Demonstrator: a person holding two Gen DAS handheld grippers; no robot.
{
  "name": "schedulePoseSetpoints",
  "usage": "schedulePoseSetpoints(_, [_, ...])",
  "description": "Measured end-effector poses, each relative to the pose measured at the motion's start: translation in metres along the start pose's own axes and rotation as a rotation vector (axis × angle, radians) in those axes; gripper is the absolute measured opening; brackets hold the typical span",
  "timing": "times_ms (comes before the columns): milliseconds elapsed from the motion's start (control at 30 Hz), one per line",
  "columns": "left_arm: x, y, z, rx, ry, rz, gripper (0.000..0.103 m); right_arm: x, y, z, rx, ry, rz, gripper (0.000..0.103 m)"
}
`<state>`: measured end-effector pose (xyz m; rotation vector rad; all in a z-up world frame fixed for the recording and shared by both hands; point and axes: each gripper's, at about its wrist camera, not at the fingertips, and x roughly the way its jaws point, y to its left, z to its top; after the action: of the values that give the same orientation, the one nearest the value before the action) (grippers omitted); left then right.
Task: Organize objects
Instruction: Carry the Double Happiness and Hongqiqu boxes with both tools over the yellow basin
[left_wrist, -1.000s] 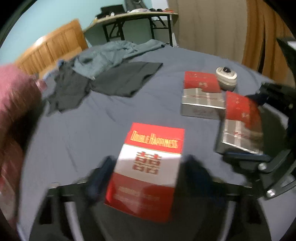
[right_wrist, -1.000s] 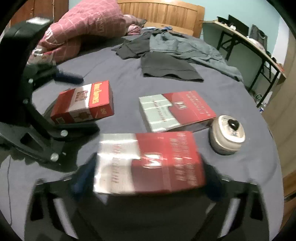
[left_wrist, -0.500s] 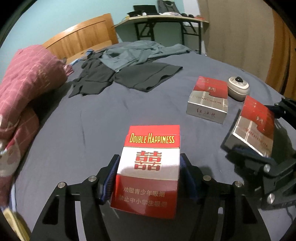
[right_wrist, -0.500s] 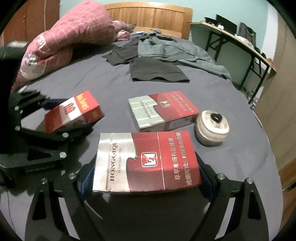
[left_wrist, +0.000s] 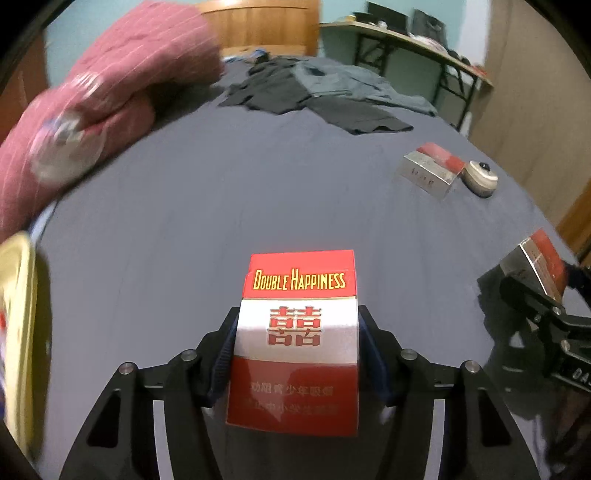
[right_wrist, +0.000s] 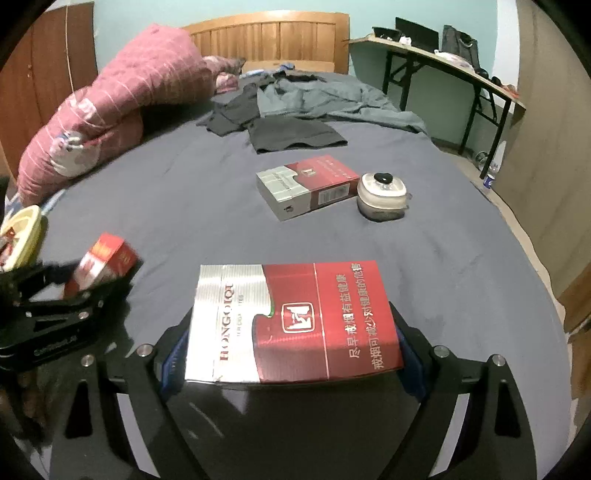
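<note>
My left gripper (left_wrist: 297, 354) is shut on a red and white Double Happiness cigarette box (left_wrist: 299, 332), held above the grey bed sheet; the box also shows in the right wrist view (right_wrist: 101, 266). My right gripper (right_wrist: 291, 347) is shut on a red and silver Hongqiqu box (right_wrist: 291, 321), which shows at the right edge of the left wrist view (left_wrist: 539, 266). A second red and silver box (right_wrist: 306, 186) lies on the sheet beside a small round white container (right_wrist: 382, 194). A yellow tray (left_wrist: 16, 332) sits at the far left, also seen in the right wrist view (right_wrist: 24, 229).
A pink quilt (right_wrist: 122, 107) is piled at the left by the wooden headboard (right_wrist: 269, 40). Dark and grey clothes (right_wrist: 295, 110) lie spread at the far end of the bed. A desk (right_wrist: 443, 62) stands to the right of the bed.
Both grippers have swung left with their boxes. The yellow tray has come into view at the left, and the lying box and round container have shifted right and farther off.
</note>
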<state>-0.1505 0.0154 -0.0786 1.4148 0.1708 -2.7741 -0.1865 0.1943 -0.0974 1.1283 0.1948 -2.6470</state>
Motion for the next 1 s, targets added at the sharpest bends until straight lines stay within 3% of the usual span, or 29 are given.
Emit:
schedulePoseSetpoints(67, [-0.019, 0.003, -0.022, 0.012, -0.049, 0.013, 0.058, -0.005, 0.003, 0.002, -0.024, -0.007, -0.037, 0.089])
schedulePoseSetpoints(167, [-0.039, 0.007, -0.047, 0.025, -0.090, -0.011, 0.057, -0.015, 0.001, 0.008, 0.011, -0.033, -0.010, 0.089])
schedulePoseSetpoints(300, [-0.047, 0.007, -0.041, 0.016, -0.084, -0.035, 0.057, -0.011, 0.000, -0.008, 0.040, 0.013, 0.024, 0.089])
schedulePoseSetpoints(467, [-0.051, 0.003, -0.045, 0.041, -0.085, -0.003, 0.057, 0.000, 0.000, -0.014, 0.041, 0.056, 0.017, 0.089])
schedulePoseSetpoints(767, [-0.063, 0.003, -0.040, 0.041, -0.110, 0.044, 0.057, -0.021, 0.001, 0.000, 0.043, 0.018, 0.038, 0.089])
schedulePoseSetpoints(1000, [-0.089, 0.003, -0.035, 0.012, -0.140, 0.003, 0.057, -0.052, -0.004, 0.018, 0.076, -0.028, 0.080, 0.089])
